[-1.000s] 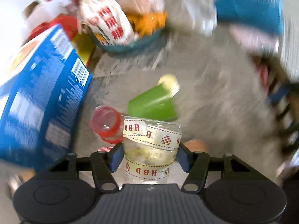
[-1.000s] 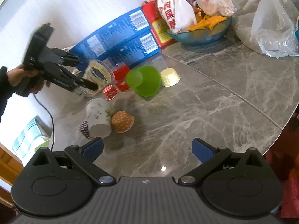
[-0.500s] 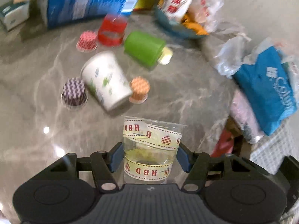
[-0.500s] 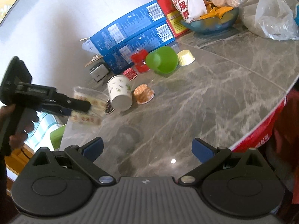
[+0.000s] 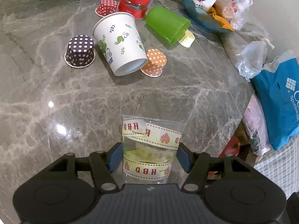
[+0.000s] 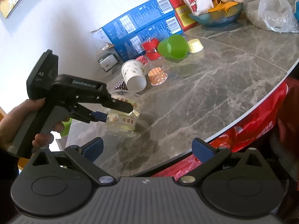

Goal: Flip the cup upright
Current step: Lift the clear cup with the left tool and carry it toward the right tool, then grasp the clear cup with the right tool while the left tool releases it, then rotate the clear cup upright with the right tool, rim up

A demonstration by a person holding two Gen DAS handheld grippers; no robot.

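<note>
Left wrist view: left gripper (image 5: 149,155) fingers pinch the clear plastic cup wrapped in cream HBD ribbon (image 5: 150,147) by its sides, mouth up. A second ago the view was blurred mid-swing, close to the green plastic tumbler lying on its side (image 5: 167,25); now it is steady, well apart from the cluster, over bare grey marble table (image 5: 74,100). White leaf-print paper cup (image 5: 119,43) lies tipped over.

Right wrist view: the ribbon cup (image 6: 123,118) now sits upright and low at the near table (image 6: 224,85) edge; half a second ago it hung tilted. Base looks to be touching the table, hard to confirm. Right gripper (image 6: 147,148) fingers spread wide, empty.

Flip looks done; release remains
</note>
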